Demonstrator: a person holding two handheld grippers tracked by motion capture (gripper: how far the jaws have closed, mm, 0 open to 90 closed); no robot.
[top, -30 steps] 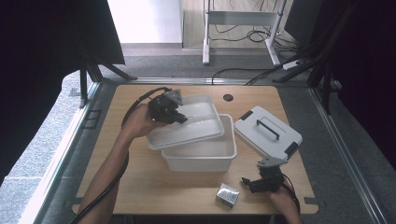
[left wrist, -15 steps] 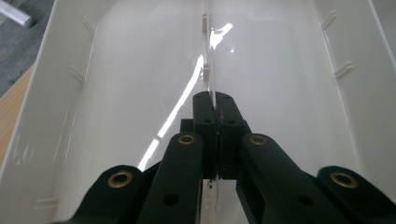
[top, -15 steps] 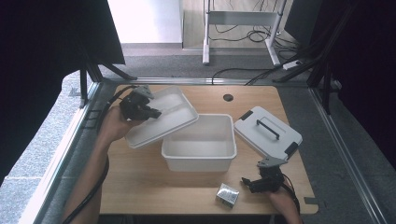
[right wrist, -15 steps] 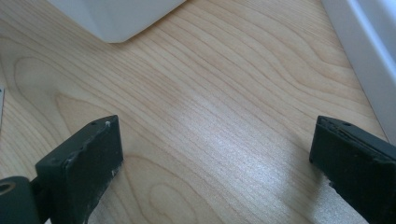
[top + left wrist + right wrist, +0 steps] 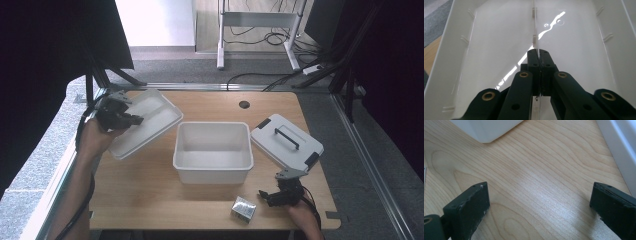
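Two grippers: one in each of the person's hands, at opposite ends of the light wooden table (image 5: 150,195)
Left gripper (image 5: 134,119): at about 9 o'clock on the table, jaws pressed fully together on the thin centre rib of the shallow white plastic divided tray (image 5: 145,122); in the left gripper view the black jaws (image 5: 539,62) pinch that rib with the tray's two halves spreading away on either side
White tray: held tilted over the table's edge at 10 o'clock, just beside the bin and apart from it
Deep white rectangular plastic bin (image 5: 213,151): at the centre of the table, upright, mouth open upward
Small silvery foil-wrapped box (image 5: 244,208): at 6 o'clock, near the front edge, just beside the right gripper
Right gripper (image 5: 265,196): at about 5 o'clock, low over the wood, jaws spread wide with nothing between them; the right gripper view shows bare wood grain (image 5: 536,182) between the two pads
Grey-white plastic lid with a dark handle (image 5: 286,141): at 3 o'clock, lying askew beside the bin
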